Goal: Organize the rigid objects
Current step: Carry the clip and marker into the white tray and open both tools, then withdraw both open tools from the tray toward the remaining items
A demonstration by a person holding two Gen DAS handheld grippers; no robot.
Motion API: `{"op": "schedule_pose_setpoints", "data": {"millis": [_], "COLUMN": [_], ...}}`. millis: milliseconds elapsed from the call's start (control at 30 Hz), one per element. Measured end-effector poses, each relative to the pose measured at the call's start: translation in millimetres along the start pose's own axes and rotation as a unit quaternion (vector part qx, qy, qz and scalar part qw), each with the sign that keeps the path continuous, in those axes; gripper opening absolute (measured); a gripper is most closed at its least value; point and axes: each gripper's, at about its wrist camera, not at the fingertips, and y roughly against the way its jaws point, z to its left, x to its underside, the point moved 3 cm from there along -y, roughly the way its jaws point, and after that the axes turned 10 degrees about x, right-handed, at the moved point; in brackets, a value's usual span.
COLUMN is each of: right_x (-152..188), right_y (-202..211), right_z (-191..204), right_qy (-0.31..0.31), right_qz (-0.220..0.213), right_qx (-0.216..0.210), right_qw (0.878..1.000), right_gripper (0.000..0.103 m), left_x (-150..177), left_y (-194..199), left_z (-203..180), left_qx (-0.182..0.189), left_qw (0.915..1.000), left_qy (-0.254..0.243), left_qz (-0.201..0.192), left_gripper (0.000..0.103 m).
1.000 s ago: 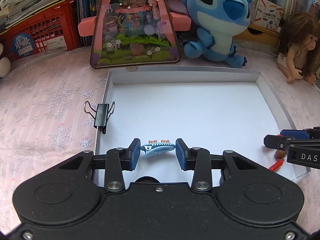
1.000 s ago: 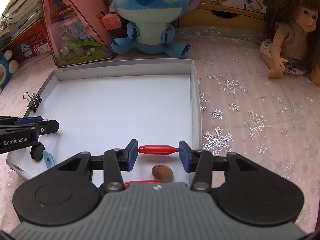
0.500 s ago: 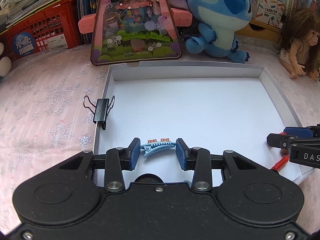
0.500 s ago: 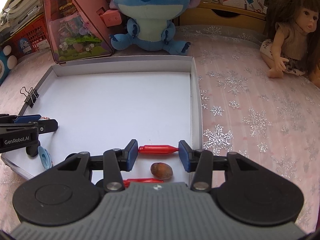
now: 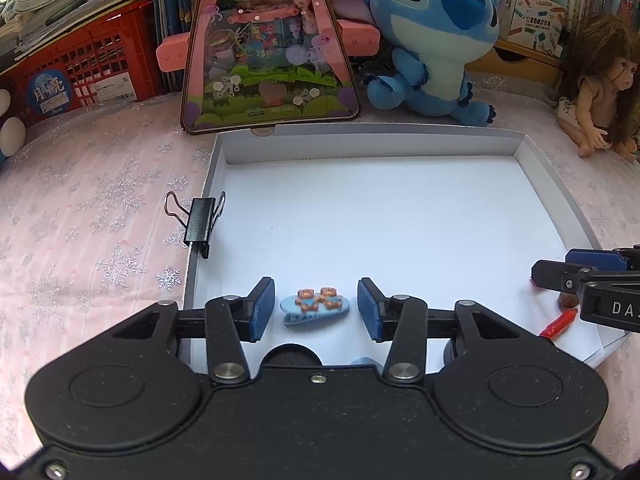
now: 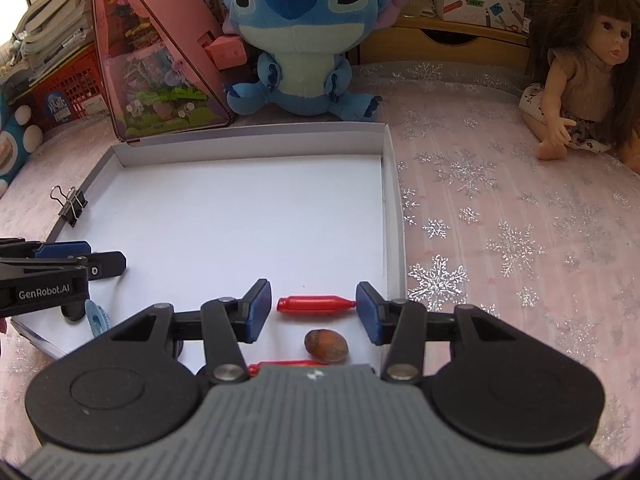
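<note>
Left gripper [image 5: 316, 310] just opened off clip [image 5: 315, 305], right gripper [image 6: 312, 312] off red piece [image 6: 316, 304]; both in tray [image 6: 248, 142], binder clip [image 5: 198, 222] at 10 o'clock left.

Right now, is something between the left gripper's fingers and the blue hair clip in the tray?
Nothing visible. The left gripper has just been opening, and the hair clip lies flat on the tray between its pads, with a clear gap on each side.

Matt white cardboard tray [image 5: 536, 172]. Glossy red plastic peg [image 6: 316, 304]; dull brown nut [image 6: 326, 345], faintly ribbed. Smooth pale-blue plastic hair clip [image 5: 315, 307]. Black metal binder clip [image 5: 199, 222], wire loops shiny. Pink cloth on surface [image 6: 500, 240], glittery snowflakes. Fuzzy blue plush [image 6: 298, 36].
</note>
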Motion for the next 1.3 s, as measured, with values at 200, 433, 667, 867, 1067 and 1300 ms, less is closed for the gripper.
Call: {"op": "schedule_pose_setpoints", "data": {"millis": [200,433,667,867,1067,1300], "right_x": [3,14,27,45,67,102], "right_y": [14,33,62,88,109,123], "right_z": [2,4,7,12,16,17], "right_qy": [0.014,0.032,0.053,0.083,0.108,0.137], "right_qz": [-0.032,-0.067,-0.109,-0.145,-0.170,-0.184], "right_qx": [-0.003,-0.005,-0.020,-0.033,-0.052,-0.072], "right_qw": [0.999,0.997,0.992,0.985,0.978,0.971], "right_gripper": [0.071,0.076,0.083,0.087,0.088,0.089], "left_x": [5,16,33,53,79,115], "left_y": [15,38,66,88,103,120], "left_z": [-8,-20,-33,-44,-53,-60], "left_qx": [-0.005,0.003,0.012,0.032,0.050,0.066], "left_qw": [0.9995,0.9982,0.9958,0.9932,0.9916,0.9892], "left_qy": [-0.021,-0.039,-0.057,-0.070,-0.073,-0.085], "left_qz": [-0.023,-0.046,-0.071,-0.088,-0.094,-0.099], "left_gripper": [0.061,0.071,0.073,0.075,0.076,0.076]}}
